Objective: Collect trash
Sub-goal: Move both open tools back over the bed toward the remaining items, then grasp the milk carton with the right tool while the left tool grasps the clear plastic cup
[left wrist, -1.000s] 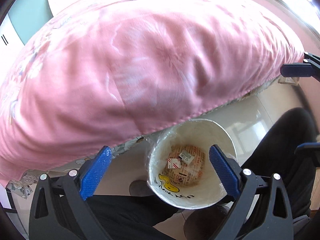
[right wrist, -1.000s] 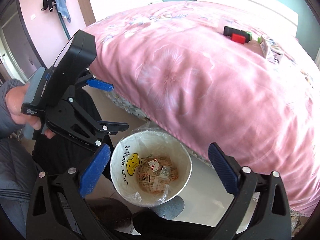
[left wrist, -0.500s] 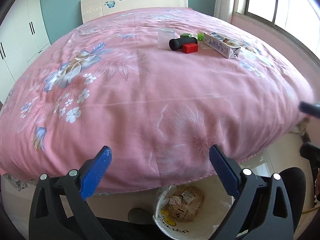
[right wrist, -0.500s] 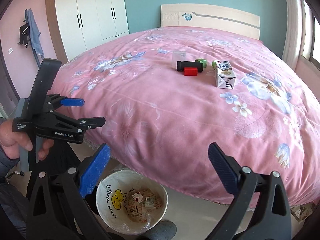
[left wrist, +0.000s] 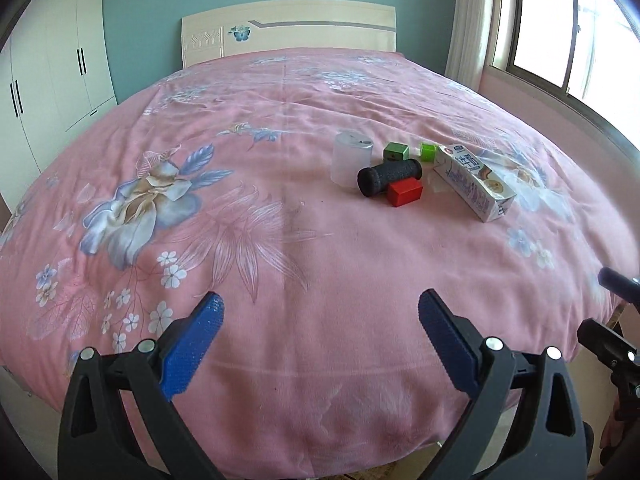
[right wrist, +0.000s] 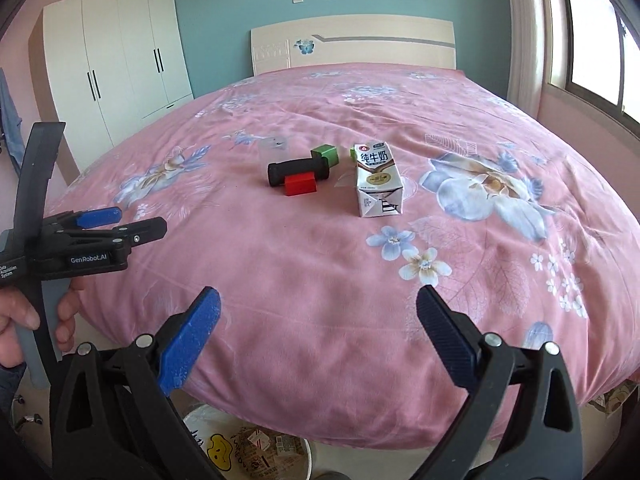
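A milk carton (left wrist: 474,182) (right wrist: 378,178) lies on the pink bed, with a black roller (left wrist: 389,176) (right wrist: 298,170), a red block (left wrist: 405,193) (right wrist: 300,184), two green cubes (left wrist: 396,152) (right wrist: 326,154) and a clear cup (left wrist: 351,158) beside it. The white trash bin (right wrist: 248,448) stands on the floor under the bed's near edge. My left gripper (left wrist: 320,320) is open and empty above the near bedding; it also shows in the right wrist view (right wrist: 120,222). My right gripper (right wrist: 318,314) is open and empty.
The pink floral quilt (left wrist: 248,208) covers a large bed with a pale headboard (left wrist: 288,32). White wardrobes (right wrist: 120,68) stand at the left wall, a window (left wrist: 560,28) at the right. Part of the right gripper (left wrist: 616,344) shows at the left wrist view's right edge.
Both grippers have risen and tilted up from over the trash bin to look across the bed. The bin has dropped out of the left wrist view. Both jaws stay open.
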A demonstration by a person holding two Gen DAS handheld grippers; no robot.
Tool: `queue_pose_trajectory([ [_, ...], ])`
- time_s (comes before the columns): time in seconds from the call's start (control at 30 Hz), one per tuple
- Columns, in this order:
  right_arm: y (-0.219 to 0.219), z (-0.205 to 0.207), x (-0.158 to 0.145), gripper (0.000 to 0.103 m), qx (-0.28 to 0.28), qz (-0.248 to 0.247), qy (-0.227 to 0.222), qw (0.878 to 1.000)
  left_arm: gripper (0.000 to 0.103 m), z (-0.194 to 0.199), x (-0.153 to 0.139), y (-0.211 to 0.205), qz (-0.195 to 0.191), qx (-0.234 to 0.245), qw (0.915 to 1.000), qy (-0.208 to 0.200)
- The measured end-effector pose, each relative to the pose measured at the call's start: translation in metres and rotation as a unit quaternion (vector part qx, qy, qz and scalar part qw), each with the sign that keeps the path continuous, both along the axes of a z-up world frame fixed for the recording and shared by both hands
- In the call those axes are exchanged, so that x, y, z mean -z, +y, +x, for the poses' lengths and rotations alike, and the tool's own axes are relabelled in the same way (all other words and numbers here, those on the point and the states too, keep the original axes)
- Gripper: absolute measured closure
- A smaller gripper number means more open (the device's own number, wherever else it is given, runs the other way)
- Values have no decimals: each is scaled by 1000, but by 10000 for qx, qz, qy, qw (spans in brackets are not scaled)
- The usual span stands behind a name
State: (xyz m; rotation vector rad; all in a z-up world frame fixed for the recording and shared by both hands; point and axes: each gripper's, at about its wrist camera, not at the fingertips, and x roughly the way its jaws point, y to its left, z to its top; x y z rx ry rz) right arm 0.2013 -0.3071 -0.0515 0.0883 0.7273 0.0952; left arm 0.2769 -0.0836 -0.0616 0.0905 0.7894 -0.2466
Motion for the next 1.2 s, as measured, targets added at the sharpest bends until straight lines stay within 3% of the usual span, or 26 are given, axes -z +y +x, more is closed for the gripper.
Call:
queue_pose_trajectory([
  [0.23,-16,53,6,7,510,-130,155,9985,4,58,1,-15,83,80,9999,54],
  [0.57,-33,118,18,7,709,-246,345,9966,4,126,10,-39,275,277,9991,161],
  [1.2,-38,189,38,7,657,-459,536,9953,4,203,33,-78,343,507,9971,461],
])
